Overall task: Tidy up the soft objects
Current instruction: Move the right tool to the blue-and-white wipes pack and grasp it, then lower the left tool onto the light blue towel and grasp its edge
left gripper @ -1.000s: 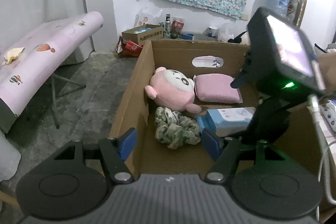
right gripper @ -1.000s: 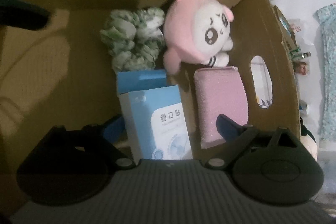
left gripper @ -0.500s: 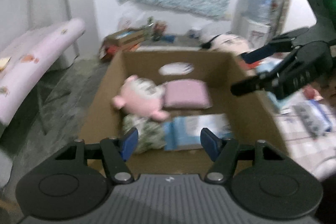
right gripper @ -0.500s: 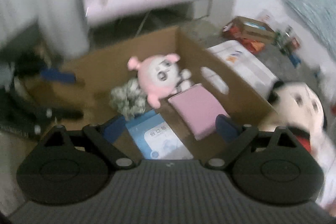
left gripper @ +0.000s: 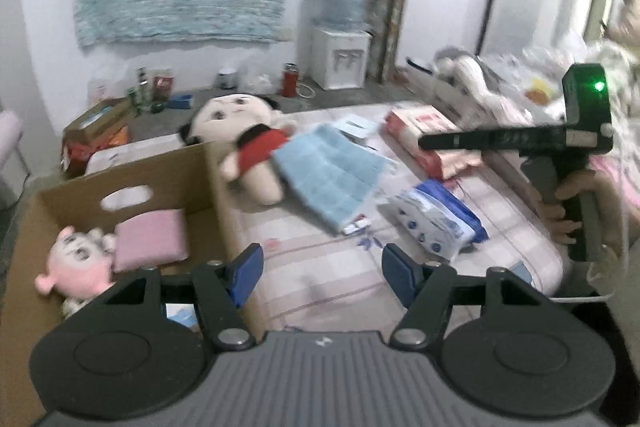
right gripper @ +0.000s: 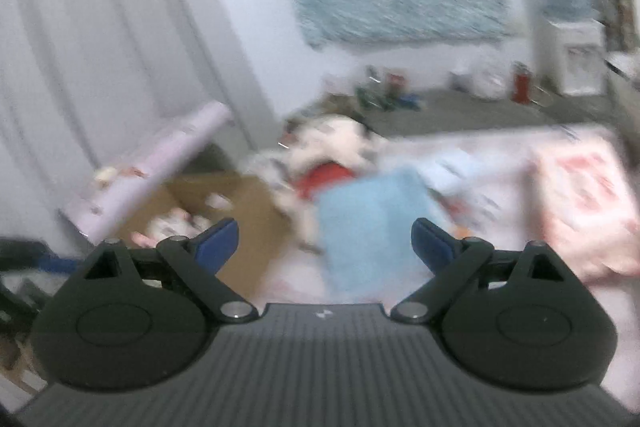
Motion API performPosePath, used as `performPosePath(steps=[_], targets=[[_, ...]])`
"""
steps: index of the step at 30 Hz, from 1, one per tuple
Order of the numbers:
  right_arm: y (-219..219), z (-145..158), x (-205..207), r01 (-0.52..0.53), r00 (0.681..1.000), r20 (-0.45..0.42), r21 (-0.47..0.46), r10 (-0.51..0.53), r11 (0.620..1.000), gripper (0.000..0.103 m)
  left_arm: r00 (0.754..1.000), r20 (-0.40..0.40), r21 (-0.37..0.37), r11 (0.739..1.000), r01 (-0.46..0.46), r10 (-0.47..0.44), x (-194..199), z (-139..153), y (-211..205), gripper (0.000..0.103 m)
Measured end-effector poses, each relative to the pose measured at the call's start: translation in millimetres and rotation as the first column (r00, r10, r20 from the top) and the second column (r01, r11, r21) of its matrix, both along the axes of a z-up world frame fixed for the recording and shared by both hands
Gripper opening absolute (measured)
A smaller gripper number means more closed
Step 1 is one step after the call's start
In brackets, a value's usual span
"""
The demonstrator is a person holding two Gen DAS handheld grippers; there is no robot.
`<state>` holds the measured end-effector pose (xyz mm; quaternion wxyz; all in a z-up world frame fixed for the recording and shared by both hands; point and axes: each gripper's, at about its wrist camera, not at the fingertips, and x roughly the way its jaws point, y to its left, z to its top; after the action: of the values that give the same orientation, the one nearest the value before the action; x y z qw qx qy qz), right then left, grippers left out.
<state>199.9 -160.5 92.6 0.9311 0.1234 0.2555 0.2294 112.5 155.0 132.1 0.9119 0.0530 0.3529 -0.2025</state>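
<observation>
A cardboard box (left gripper: 218, 183) at the left holds a pink plush (left gripper: 76, 259) and a pink pad (left gripper: 150, 239). On the bed beside it lie a doll in a red top (left gripper: 248, 143), a blue quilted cloth (left gripper: 328, 171), a blue-white tissue pack (left gripper: 436, 223) and a pink package (left gripper: 432, 137). My left gripper (left gripper: 322, 277) is open and empty above the bed, near the box's right wall. My right gripper (right gripper: 324, 245) is open and empty, facing the blue cloth (right gripper: 368, 223); its view is blurred. It also shows side-on in the left wrist view (left gripper: 520, 139).
A checked bed sheet (left gripper: 328, 267) lies under the loose items. A water dispenser (left gripper: 340, 55) and small bottles stand on the floor by the far wall. A pink ironing board (right gripper: 160, 163) stands left of the box. A person's hand (left gripper: 568, 203) holds the right gripper's handle.
Both grippers have swung right, away from the box and toward the bed. The right gripper has come up out of the box, leaving the blue-white box inside.
</observation>
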Motion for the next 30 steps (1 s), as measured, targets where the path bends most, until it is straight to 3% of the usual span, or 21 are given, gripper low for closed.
performPosePath(steps=[4,9,12,16,19,21,26,30], targets=[[-31,-44,-6,0.04,0.998,-0.051,-0.083,-0.045,0.996,0.094,0.999,-0.032,0.037,0.998,0.044,-0.043,19,-14,-43,0.067],[-49,-93,8,0.074,0.988,-0.134,-0.038,-0.078,0.997,0.102,0.992,-0.102,0.029,0.996,0.083,-0.079,44,-39,-83,0.067],[-41,-114,28,0.068,0.968,-0.235,-0.076,-0.084,0.995,0.102,0.99,-0.103,0.052,0.993,0.103,-0.098,52,-50,-100,0.067],[-17,-126,37,-0.006,0.96,-0.279,-0.157,-0.038,0.988,0.102,0.991,-0.125,0.062,0.996,0.066,-0.058,77,-64,-109,0.067],[9,-133,25,-0.029,0.98,-0.195,-0.324,-0.037,0.946,0.102,0.99,-0.142,0.073,0.997,0.015,-0.005,103,-71,-109,0.068],[18,-137,17,0.012,0.989,-0.131,-0.371,-0.065,0.929,0.09,0.992,-0.123,0.085,0.996,-0.011,0.021,120,-74,-110,0.069],[11,-134,12,0.098,0.985,-0.104,-0.312,-0.137,0.945,0.078,0.971,-0.179,-0.039,0.985,-0.17,0.161,167,-89,-92,0.071],[-5,-130,12,0.123,0.98,-0.132,-0.207,-0.152,0.97,0.077,0.942,-0.209,-0.063,0.958,-0.281,0.262,189,-106,-79,0.071]])
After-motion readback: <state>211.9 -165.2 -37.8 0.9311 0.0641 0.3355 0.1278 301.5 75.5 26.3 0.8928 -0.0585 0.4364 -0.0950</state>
